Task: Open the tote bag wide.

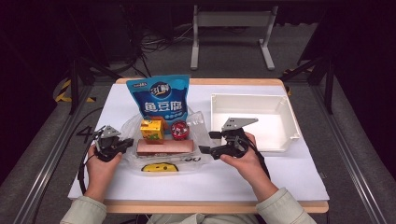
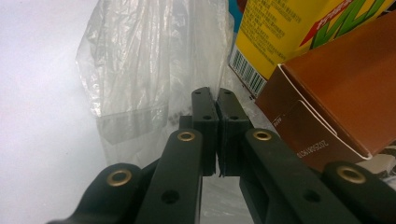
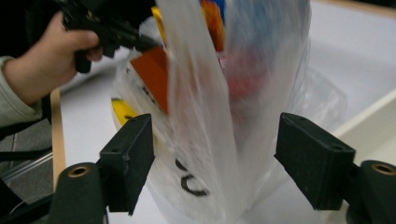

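white table sheet (image 1: 280, 177) under dark studio surrounds. nearest, a clear plastic bag (image 1: 198, 128) lay flat at centre, its long axis running left-right, mouth apparently toward the right. left gripper (image 1: 125, 143) had its jaws pressed together on the bag's left edge; right gripper (image 1: 205, 150) had its jaws spread wide around the right edge, not yet closed. judged early: brown box (image 1: 164, 146), yellow carton (image 1: 152, 129), red can (image 1: 180, 130) lay inside the bag. beyond, blue pouch (image 1: 161, 95) stood upright; white tray (image 1: 285, 140) sat empty.
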Motion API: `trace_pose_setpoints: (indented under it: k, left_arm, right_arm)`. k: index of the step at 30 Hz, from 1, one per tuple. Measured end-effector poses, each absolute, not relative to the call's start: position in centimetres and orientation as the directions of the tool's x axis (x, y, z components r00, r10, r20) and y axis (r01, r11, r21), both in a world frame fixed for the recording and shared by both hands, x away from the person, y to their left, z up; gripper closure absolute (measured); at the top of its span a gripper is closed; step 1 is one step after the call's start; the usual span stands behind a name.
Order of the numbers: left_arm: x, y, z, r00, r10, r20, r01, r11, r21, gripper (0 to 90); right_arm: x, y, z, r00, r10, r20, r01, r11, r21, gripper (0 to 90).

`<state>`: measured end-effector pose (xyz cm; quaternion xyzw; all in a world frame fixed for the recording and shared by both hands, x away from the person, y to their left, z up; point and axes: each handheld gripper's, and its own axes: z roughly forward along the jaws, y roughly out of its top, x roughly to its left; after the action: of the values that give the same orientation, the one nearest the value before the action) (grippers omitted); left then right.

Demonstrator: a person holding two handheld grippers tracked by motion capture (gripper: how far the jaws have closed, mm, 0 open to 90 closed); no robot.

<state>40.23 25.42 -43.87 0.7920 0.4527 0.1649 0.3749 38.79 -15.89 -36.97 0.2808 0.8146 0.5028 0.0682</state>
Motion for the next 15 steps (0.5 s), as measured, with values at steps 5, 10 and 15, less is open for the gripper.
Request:
trace_pose_setpoints:
  k: [5,10,15]
  left_arm:
    - [40.2,25.4,-43.8,0.535,0.842,-0.073,0.593,-0.312,0.742,87.8]
    - [40.3,25.4,-43.9,0.537,0.841,-0.071,0.592,-0.315,0.742,87.2]
    - [40.3,25.5,-43.9,0.538,0.84,-0.073,0.592,-0.315,0.742,87.2]
  right_arm:
    - [38.7,-15.8,-34.8,-0.843,0.52,0.139,0.342,0.318,0.884,22.6]
    - [39.1,-15.7,-32.3,-0.845,0.525,0.101,0.288,0.289,0.913,18.0]
    - [39.7,-15.0,-30.7,-0.842,0.532,0.087,0.257,0.255,0.932,16.9]
